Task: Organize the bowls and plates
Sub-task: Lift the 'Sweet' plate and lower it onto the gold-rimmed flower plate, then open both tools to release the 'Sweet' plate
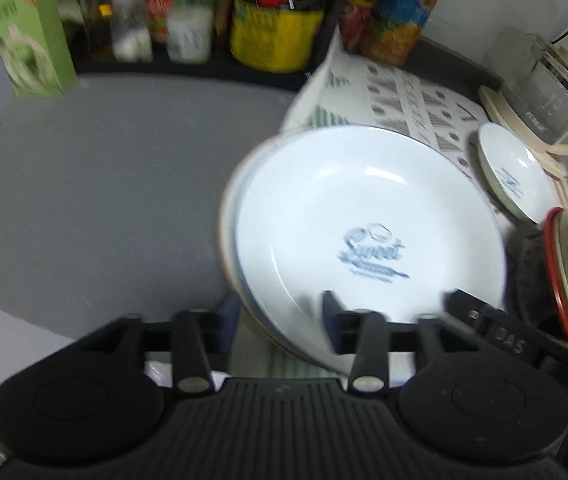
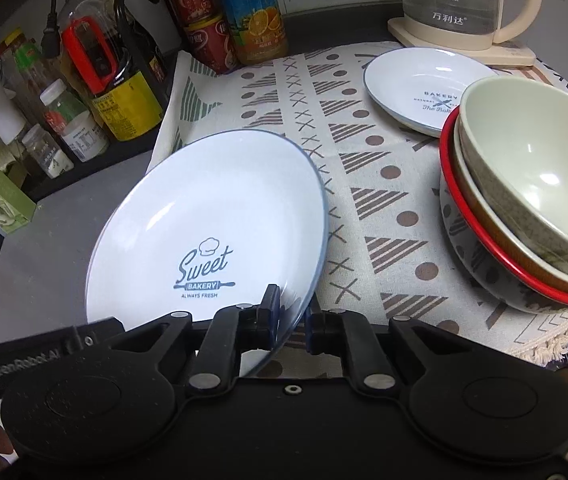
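Right gripper (image 2: pixel 290 316) clenches the near rim of a large white "Sweet Bakery" ceramic plate (image 2: pixel 208 232), tilted above the patterned cloth (image 2: pixel 384 184). Left gripper (image 1: pixel 280 316) straddles the same rim, jaws apart. Best levelled before lowering, clear of the stacked bowls (image 2: pixel 524 200).

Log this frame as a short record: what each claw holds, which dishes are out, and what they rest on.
right claw: shut on rim of large white "Sweet Bakery" plate, tilted
left claw: around the same plate's rim; closure unclear
small white bakery plate: flat on patterned cloth
stacked bowls: green one on top, on cloth
glass kettle: behind small plate
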